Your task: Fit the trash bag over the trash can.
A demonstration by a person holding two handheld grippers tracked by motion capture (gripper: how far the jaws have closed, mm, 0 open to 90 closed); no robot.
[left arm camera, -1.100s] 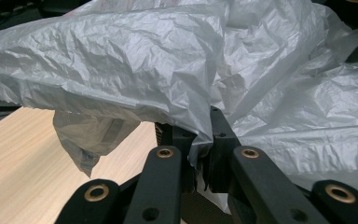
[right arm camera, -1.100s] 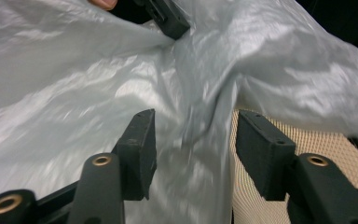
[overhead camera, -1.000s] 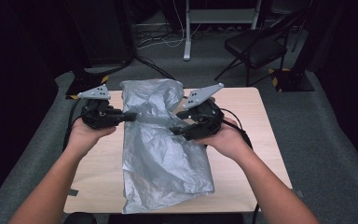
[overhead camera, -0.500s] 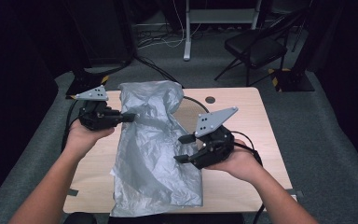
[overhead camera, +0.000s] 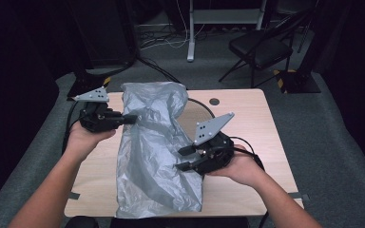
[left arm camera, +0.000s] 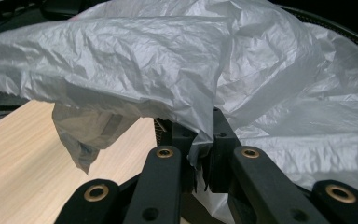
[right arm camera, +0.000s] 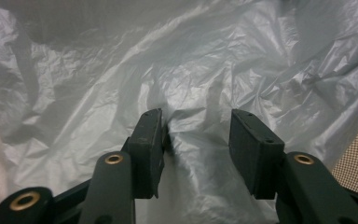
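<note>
the right gripper [overhead camera: 184,157] has slid down the grey plastic bag [overhead camera: 154,156] and is hanging released against its right edge, while the left gripper [overhead camera: 129,118] is pinching the bag's upper left edge; likely regrasping next, needing jaws closing over film on the wooden table [overhead camera: 261,123].

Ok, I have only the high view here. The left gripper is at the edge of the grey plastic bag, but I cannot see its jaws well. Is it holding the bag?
Observer: Yes. In the left gripper view the left gripper has its jaws closed on a fold of the bag.
Operator: And the right one, has it caught the bag too?
Observer: No. In the right gripper view the right gripper is open, and the plastic lies loose between its jaws.
Operator: Is the bag lifted on the left side?
Observer: Yes, there the bag's edge hangs above the wooden table.
</note>
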